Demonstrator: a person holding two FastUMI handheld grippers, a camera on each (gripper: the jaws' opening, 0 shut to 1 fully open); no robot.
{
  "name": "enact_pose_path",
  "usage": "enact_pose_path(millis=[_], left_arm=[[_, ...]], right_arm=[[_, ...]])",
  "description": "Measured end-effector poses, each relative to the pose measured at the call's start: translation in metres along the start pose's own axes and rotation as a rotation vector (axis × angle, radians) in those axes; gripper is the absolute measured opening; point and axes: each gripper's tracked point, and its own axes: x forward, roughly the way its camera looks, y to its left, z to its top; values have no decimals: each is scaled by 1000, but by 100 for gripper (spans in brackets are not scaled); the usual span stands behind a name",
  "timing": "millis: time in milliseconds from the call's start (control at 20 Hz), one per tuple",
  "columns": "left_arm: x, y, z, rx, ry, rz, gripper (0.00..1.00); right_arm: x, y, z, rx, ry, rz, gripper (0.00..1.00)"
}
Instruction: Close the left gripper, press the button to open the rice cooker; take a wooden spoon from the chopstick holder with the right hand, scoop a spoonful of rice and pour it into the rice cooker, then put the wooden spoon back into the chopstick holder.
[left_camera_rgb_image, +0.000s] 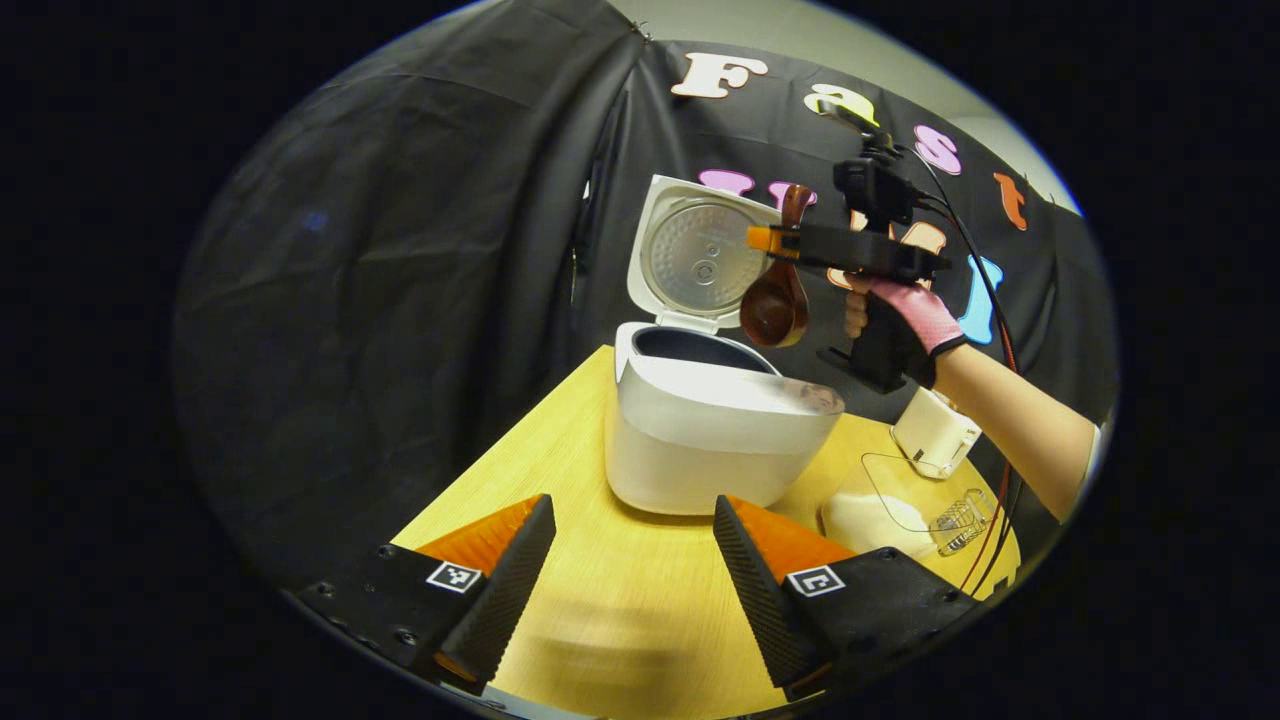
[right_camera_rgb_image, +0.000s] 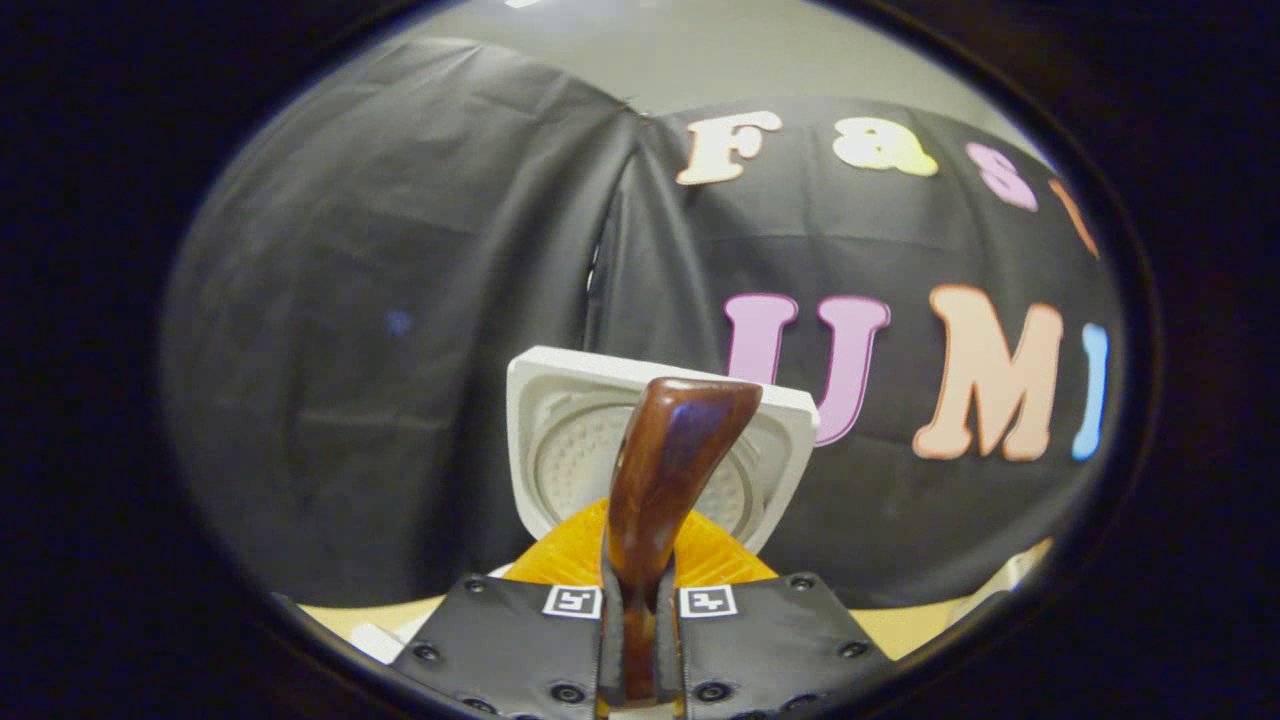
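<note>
Rice cooker stands on the yellow table with its lid flipped up, so the button job looks done; the left claw hangs low near the front of the cooker with its fingers apart and nothing between them. The right claw is up high over the open pot, clamped on the handle of the wooden spoon; the spoon's bowl hangs down just above the pot's rim. In the right gripper view the spoon handle sticks up between the squeezed-in fingers. I cannot tell if rice has gone in. A white holder sits behind on the right; the spoon must go back there last, I think.
</note>
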Motion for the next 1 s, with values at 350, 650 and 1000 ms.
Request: enact_pose_path(millis=[350,650,1000], left_arm=[[9,-43,11,43,-11,-78,94],[13,-85,21,83,-19,-158,94],[22,-132,21,83,-13,-242,94]], right_arm=[[-45,-64,40,292,-36,-13,12],[-122,-152,65,365,-93,-137,12],[-251,-281,50,385,-115,-392,12]])
